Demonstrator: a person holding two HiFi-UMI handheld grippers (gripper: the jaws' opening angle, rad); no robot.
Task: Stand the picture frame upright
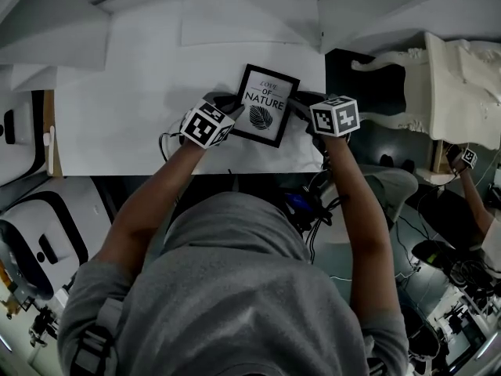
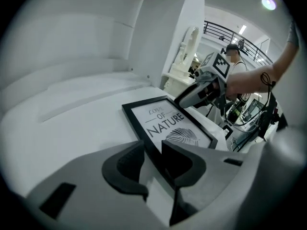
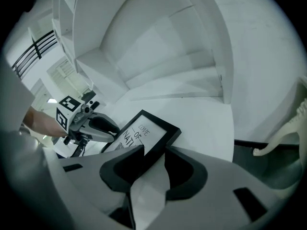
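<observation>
A black picture frame [image 1: 264,104] with a "love of nature" leaf print lies face up, close to flat, on the white table [image 1: 133,92]. My left gripper [image 1: 232,110] is shut on its left edge, and my right gripper [image 1: 296,110] is shut on its right edge. In the left gripper view the frame's black border [image 2: 144,128] runs in between the jaws of the left gripper [image 2: 152,157], with the right gripper [image 2: 196,92] at the far side. In the right gripper view the frame [image 3: 144,131] enters the right gripper [image 3: 153,159], and the left gripper [image 3: 96,126] is beyond.
White curved wall panels [image 1: 235,14] rise behind the table. An ornate white piece of furniture [image 1: 454,77] stands to the right, past the table's side edge. The table's front edge [image 1: 196,174] is close below the frame. Another person's hand [image 1: 463,159] and cables are at the far right.
</observation>
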